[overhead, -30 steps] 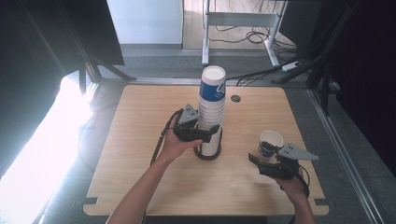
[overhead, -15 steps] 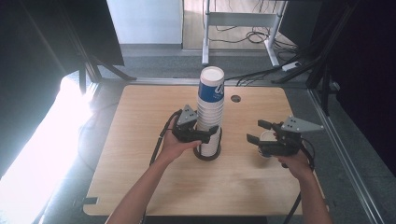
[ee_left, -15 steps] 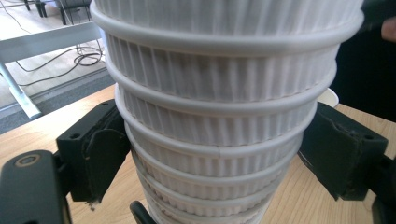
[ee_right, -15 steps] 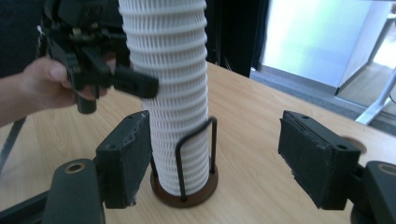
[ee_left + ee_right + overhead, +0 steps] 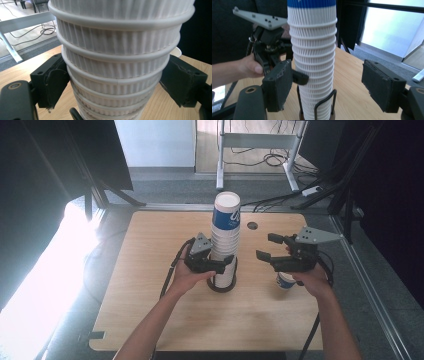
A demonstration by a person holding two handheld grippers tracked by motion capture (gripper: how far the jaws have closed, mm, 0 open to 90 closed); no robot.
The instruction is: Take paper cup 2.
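Left gripper (image 5: 222, 263) clamps the cup stack (image 5: 224, 240); right gripper (image 5: 265, 246), wide open and empty, hovers just right of it.

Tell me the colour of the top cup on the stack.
Blue with white lettering and a white rim; the top cup shows best in the high view.

We take this for a lab or test room set up for recording: a bare wooden tabletop (image 5: 150, 285) stands on a grey floor, hemmed by dark panels (image 5: 60, 160) at 9 and 3 o'clock, with loose cables (image 5: 270, 157) and a white metal frame (image 5: 260, 140) at 12 o'clock.
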